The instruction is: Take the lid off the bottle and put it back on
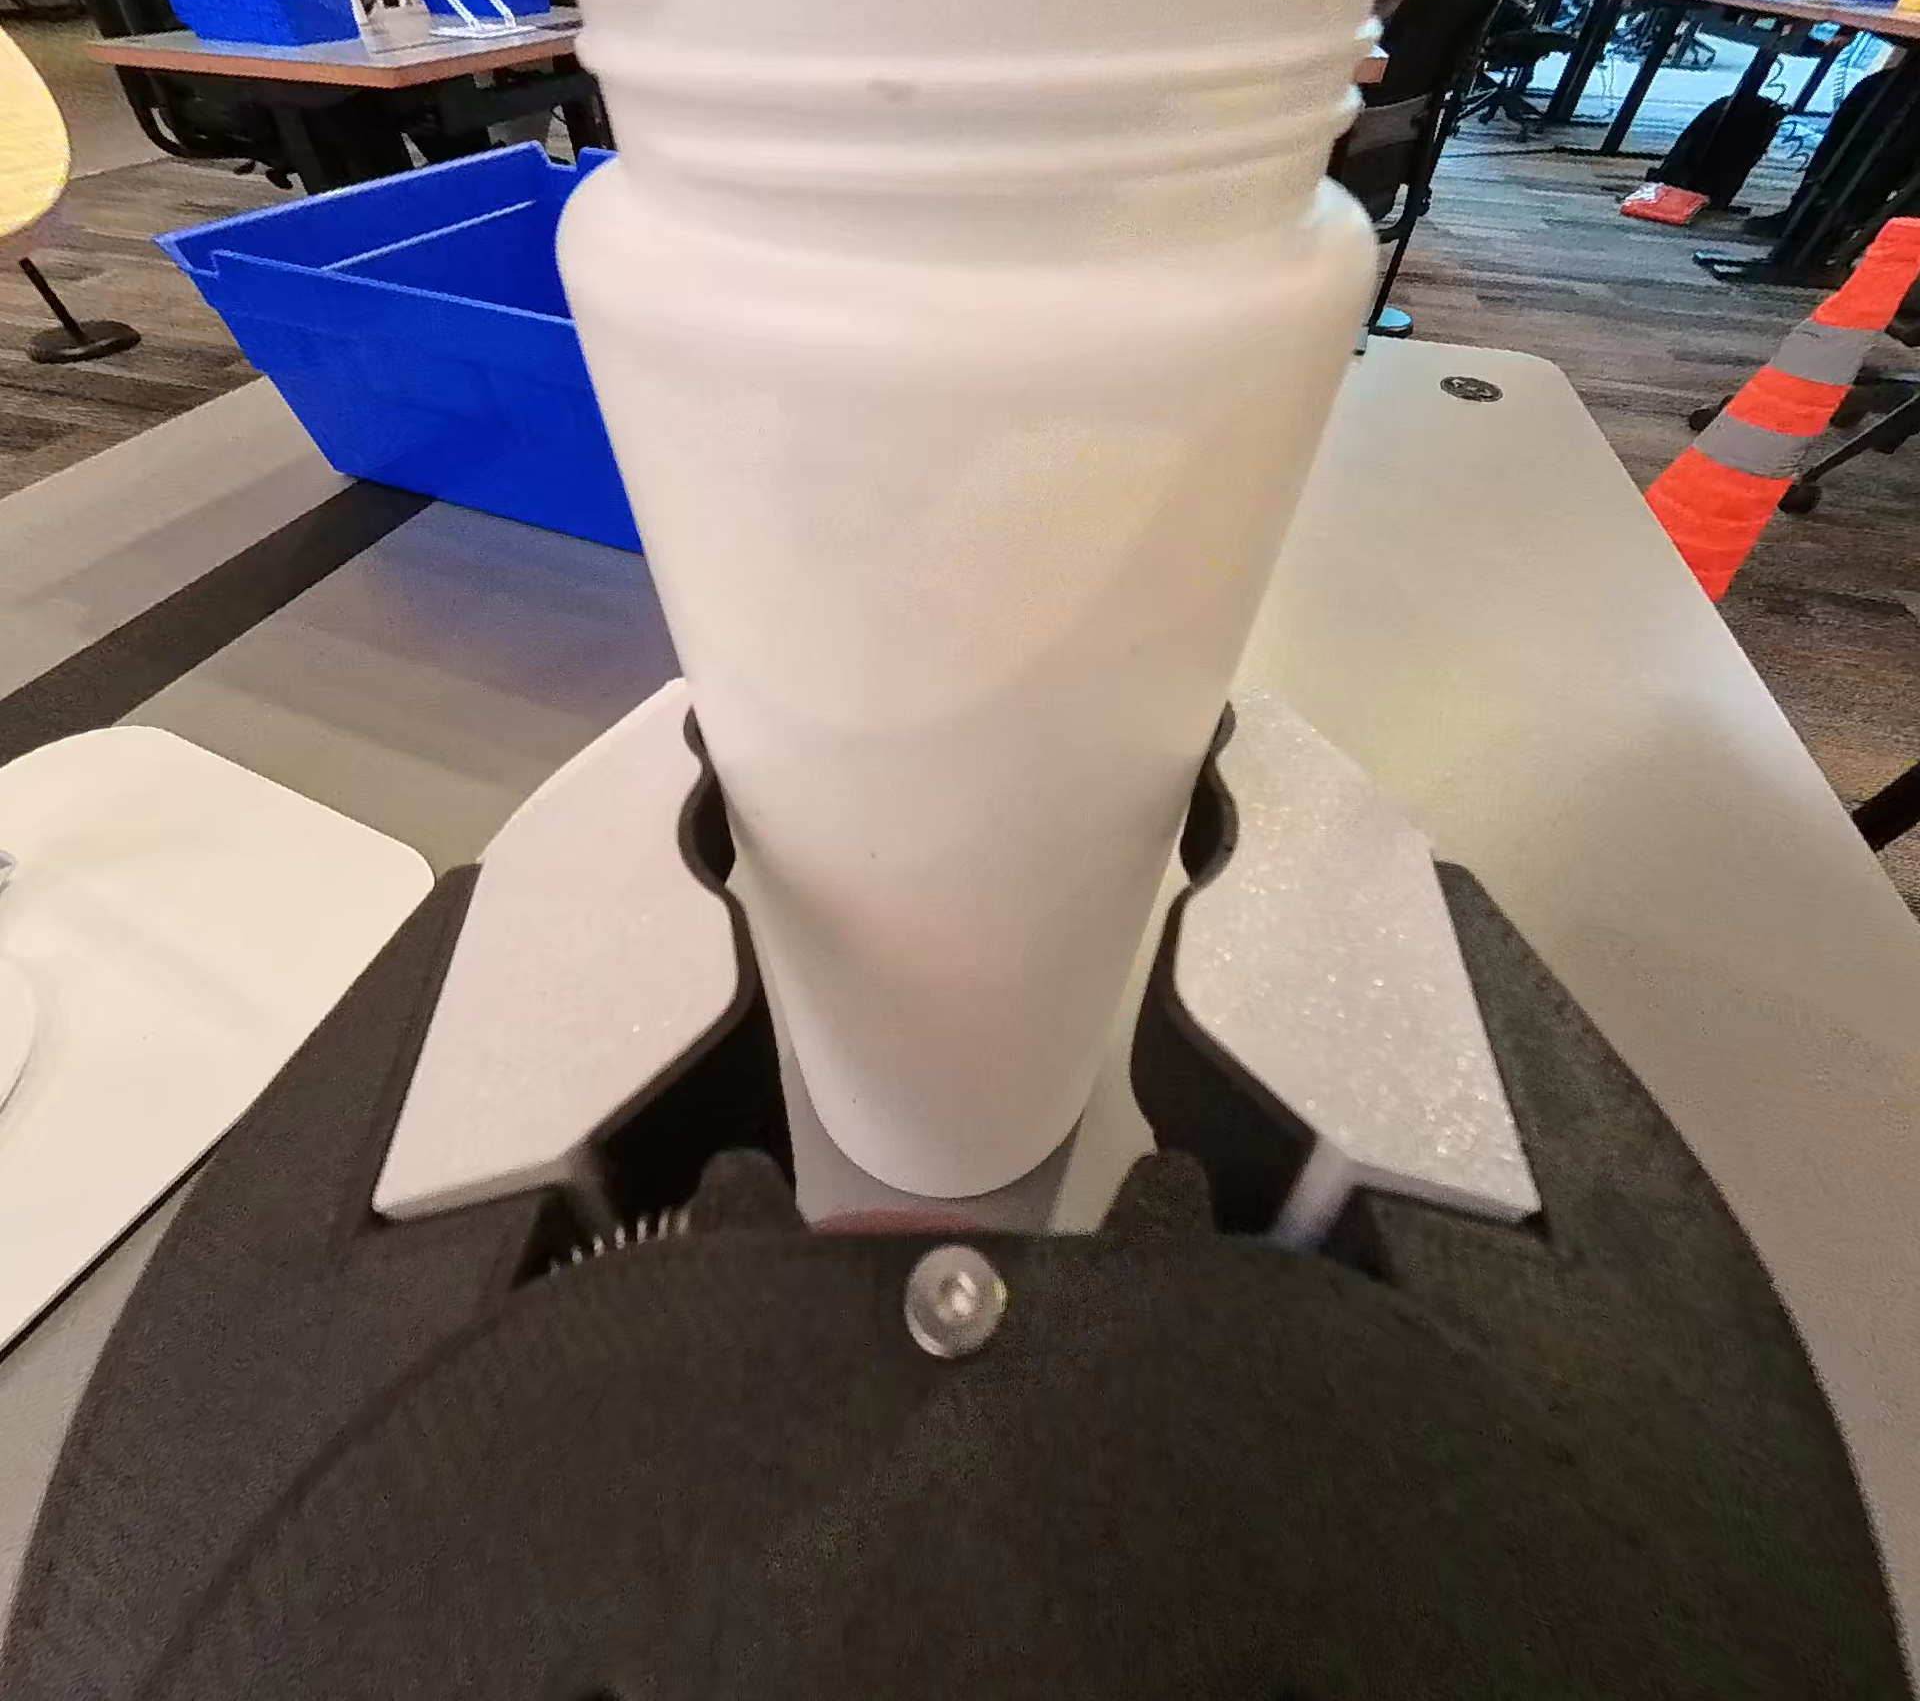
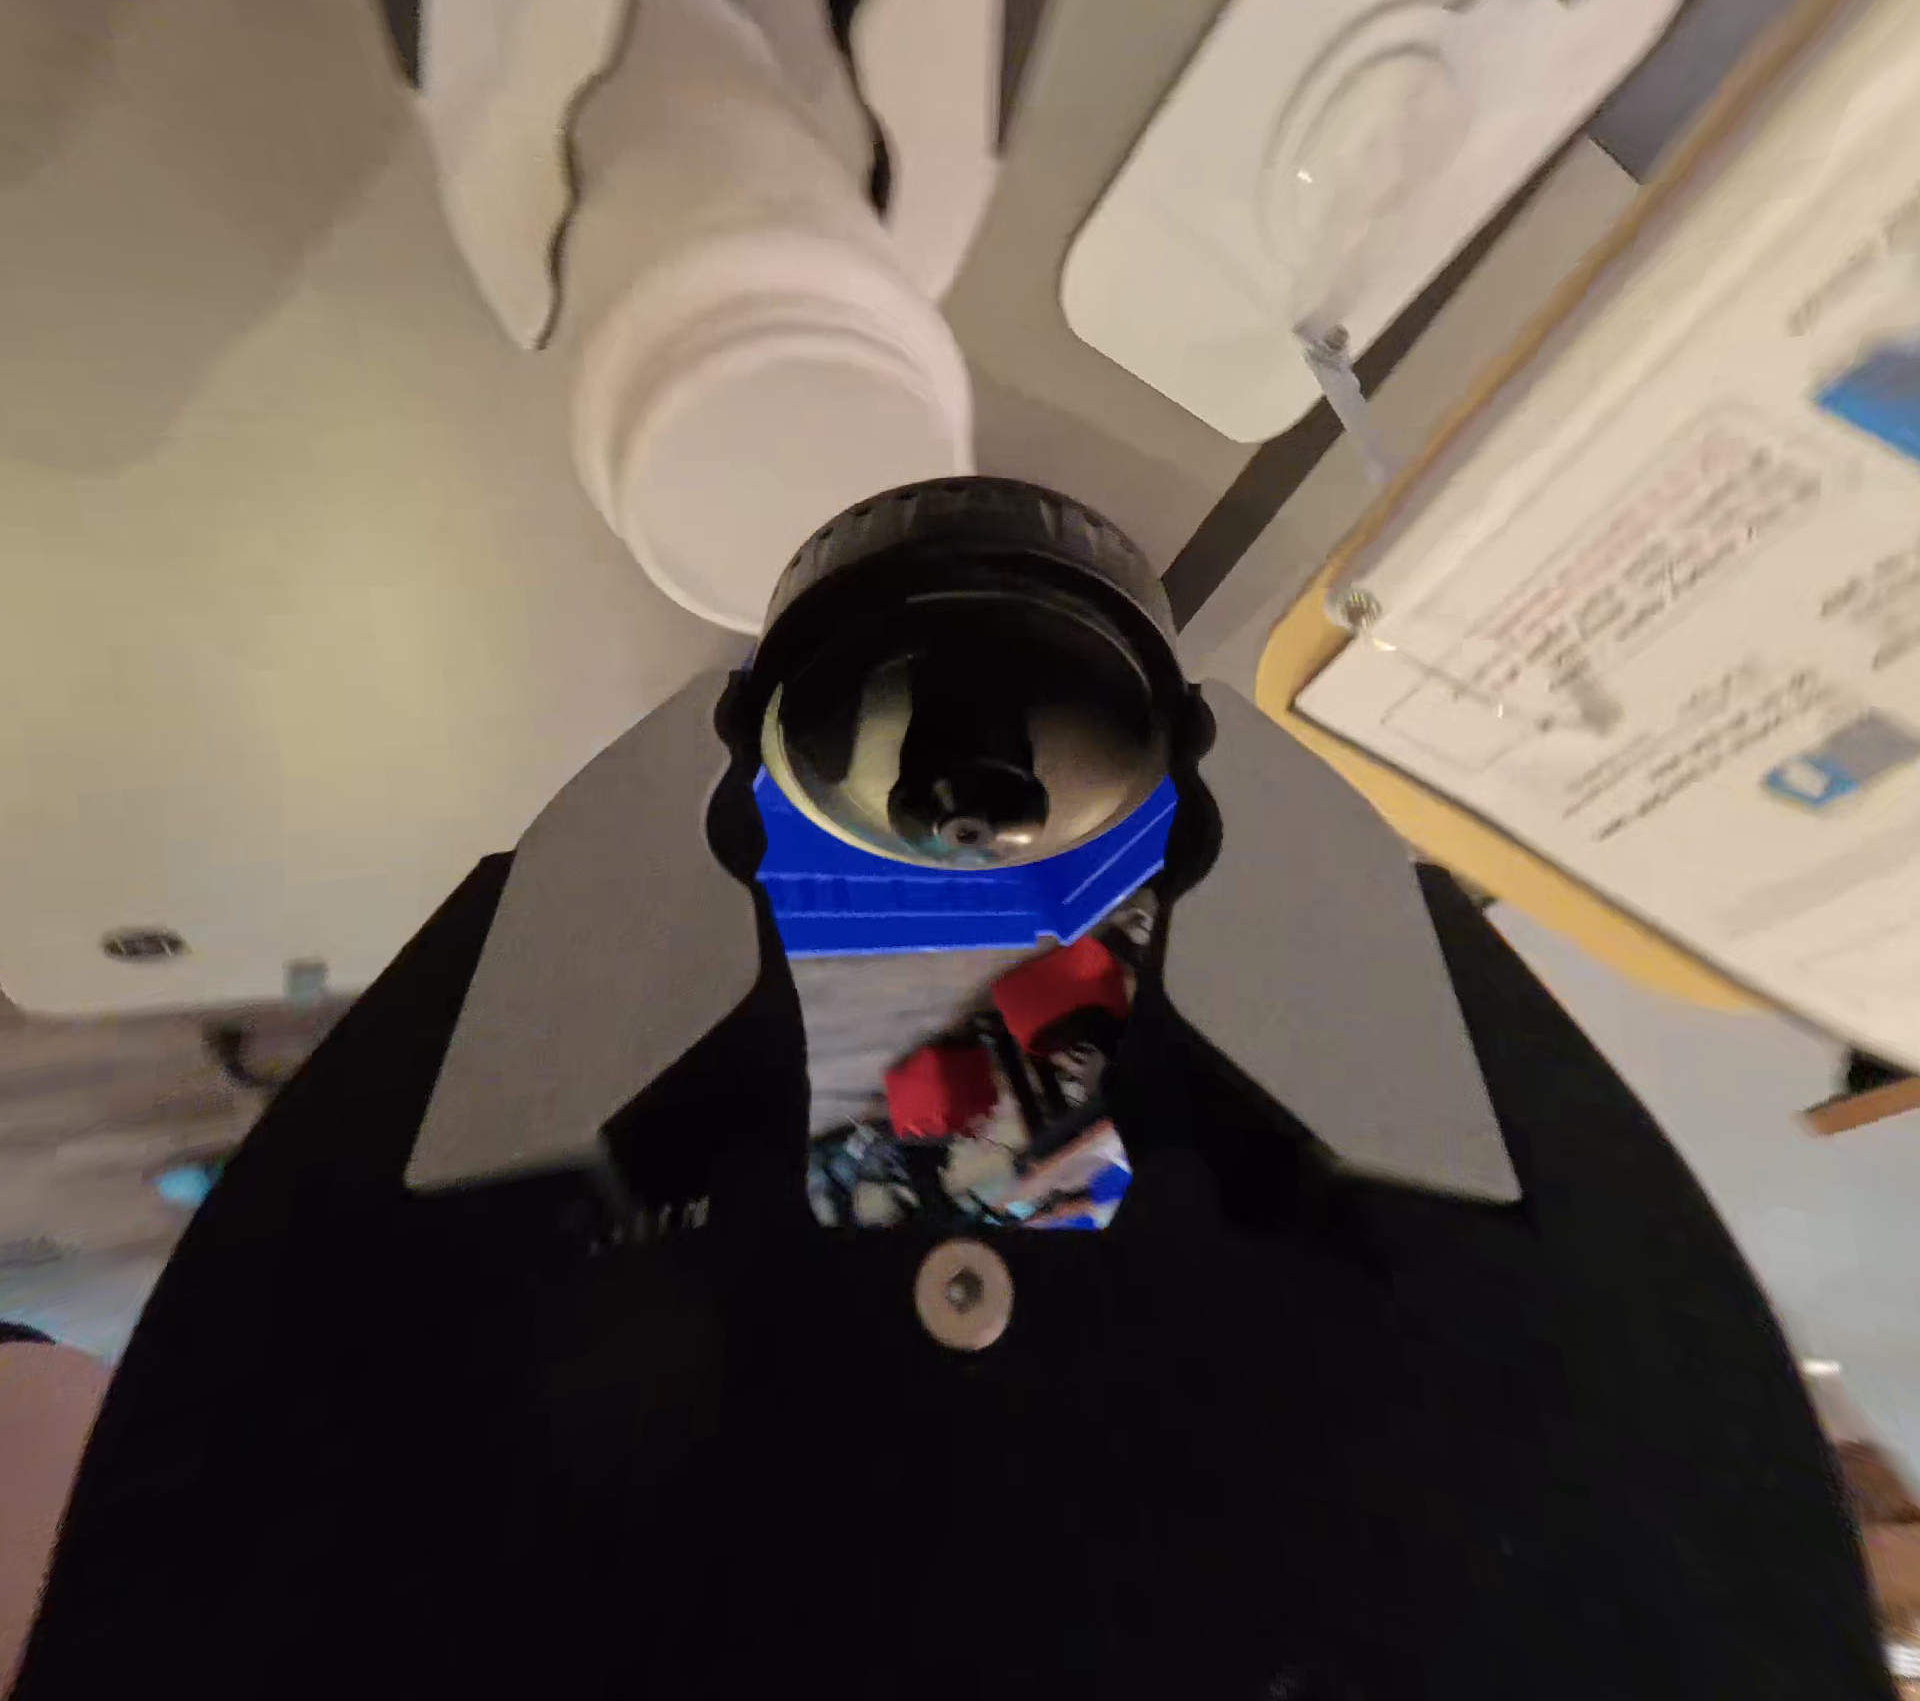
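The worktop was pale grey with a dark strip running across its left part, and a blue bin stood on it behind the bottle, to the left. A white tray lay at the near left edge. Off the worktop's right side an orange cone with grey bands stood on the patterned carpet, and farther back the room held more desks with blue bins, chairs and glass partitions. In the right wrist view the white tray showed again, with a clear round thing lying on it, beside a wood-edged board carrying a printed sheet. The left tool pointed forward over the worktop, its two fingers pinching the lower body of the white bottle from both sides; the bottle stood upright in the grip, its threaded neck bare and its mouth open. The right tool looked down from above, its fingers pressed against the rim of the black lid, holding it on both sides. The lid hung just off the bottle's open mouth, apart from the neck, its shiny inner face turned toward the camera. The left tool appeared beyond it, blurred, clasping the bottle's body.
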`<state>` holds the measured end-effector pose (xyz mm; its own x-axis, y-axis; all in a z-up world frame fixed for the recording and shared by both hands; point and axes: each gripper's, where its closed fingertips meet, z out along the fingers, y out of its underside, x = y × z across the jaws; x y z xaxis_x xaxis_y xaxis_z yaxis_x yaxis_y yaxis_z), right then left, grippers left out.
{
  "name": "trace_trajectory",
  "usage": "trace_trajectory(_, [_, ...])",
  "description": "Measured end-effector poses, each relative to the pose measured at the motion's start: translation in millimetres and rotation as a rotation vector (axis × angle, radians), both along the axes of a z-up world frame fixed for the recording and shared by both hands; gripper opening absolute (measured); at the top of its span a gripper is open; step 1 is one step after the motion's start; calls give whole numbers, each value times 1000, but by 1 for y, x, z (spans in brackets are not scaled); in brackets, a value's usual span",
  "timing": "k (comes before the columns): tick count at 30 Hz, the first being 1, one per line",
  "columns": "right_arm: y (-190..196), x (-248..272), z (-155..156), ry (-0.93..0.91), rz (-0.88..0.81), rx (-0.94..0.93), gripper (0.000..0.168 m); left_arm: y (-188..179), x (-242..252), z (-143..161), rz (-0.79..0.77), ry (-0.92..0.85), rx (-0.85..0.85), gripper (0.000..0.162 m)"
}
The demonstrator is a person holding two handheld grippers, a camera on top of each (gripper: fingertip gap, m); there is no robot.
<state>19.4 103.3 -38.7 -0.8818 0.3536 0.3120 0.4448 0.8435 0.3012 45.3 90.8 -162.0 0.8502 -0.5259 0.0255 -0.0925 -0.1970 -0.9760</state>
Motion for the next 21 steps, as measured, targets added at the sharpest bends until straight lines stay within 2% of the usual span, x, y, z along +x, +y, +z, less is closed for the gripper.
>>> trace_trajectory(1, [8, -2, 8, 56, -56, -42, 76, 0, 0, 0, 0, -2, 0, 86])
trace_trajectory(5, [62, 2, 35, 264, -328, -162, 77, 0, 0, 0, 1, -5, 1, 86])
trace_trajectory(9, [134, 24, 26, 355, -645, -243, 77, 0, -1, 0, 2, -8, 2, 86])
trace_trajectory(12, [180, 44, -10, 316, -860, -316, 77, 1, 0, 0, 2, -8, 3, 86])
trace_trajectory(16, [229, 57, -81, 229, -1075, -399, 77, 1, 0, 0, 2, -7, 4, 86])
trace_trajectory(21, [257, 52, -159, 155, -1236, -562, 77, 0, 0, 0, 0, -14, 7, 86])
